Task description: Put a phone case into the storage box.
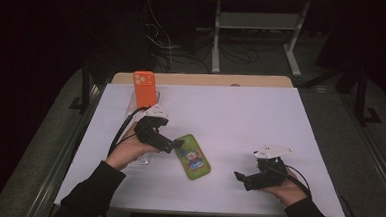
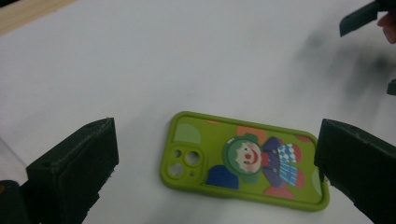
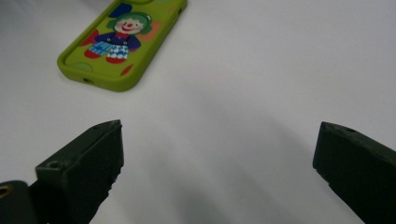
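A green phone case [image 1: 193, 157] printed with a clown lies flat, back up, on the white table [image 1: 240, 116]. My left gripper [image 1: 175, 145] hovers at the case's near-left end. In the left gripper view its jaws stand wide open [image 2: 217, 135] with the green case [image 2: 243, 161] lying between and below them, untouched. My right gripper [image 1: 242, 179] rests to the right of the case, apart from it. Its jaws are open [image 3: 222, 140] over bare table, and the green case [image 3: 121, 44] lies ahead to the upper left.
An orange phone case [image 1: 144, 88] stands upright in a clear rack [image 1: 143, 158] at the table's back left. A wooden strip [image 1: 202, 79] runs along the far edge. Beyond it are a dark floor, cables and a desk frame [image 1: 258, 22].
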Available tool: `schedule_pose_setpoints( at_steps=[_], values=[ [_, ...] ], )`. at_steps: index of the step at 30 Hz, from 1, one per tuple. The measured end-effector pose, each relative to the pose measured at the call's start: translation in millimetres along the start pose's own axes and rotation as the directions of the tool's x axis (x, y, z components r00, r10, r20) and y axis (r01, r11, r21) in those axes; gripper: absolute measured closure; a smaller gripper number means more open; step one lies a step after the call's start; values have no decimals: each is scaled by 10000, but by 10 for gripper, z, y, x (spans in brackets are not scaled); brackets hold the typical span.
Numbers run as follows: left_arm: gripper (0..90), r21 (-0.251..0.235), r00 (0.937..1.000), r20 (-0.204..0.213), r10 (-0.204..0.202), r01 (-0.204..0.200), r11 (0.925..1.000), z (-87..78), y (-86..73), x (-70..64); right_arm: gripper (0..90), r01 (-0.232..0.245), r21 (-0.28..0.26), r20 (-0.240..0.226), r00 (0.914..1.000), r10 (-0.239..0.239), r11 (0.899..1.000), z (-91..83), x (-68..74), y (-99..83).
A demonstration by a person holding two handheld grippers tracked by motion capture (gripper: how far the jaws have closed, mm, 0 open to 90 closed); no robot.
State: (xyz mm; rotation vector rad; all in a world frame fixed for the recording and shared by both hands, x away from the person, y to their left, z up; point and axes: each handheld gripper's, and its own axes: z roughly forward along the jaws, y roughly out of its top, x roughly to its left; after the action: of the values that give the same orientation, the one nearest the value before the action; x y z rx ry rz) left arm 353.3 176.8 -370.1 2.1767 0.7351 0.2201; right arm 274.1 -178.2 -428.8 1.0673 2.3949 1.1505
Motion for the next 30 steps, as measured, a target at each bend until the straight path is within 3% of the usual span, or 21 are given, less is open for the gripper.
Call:
schedule_pose_setpoints(
  at_steps=[7,18,30],
  values=[
    [0,-40,9999,149,53,-53,10000,35,-23,-41,10,-139,33,22,9999,139,9999,43,70,131],
    [0,62,9998,204,84,-85,9999,37,-21,-43,10,-541,244,-403,9977,550,9982,146,165,360],
    [0,6,9998,195,-25,25,10000,42,-15,-50,10,-256,313,-619,9977,275,9992,405,383,596]
  ],
)
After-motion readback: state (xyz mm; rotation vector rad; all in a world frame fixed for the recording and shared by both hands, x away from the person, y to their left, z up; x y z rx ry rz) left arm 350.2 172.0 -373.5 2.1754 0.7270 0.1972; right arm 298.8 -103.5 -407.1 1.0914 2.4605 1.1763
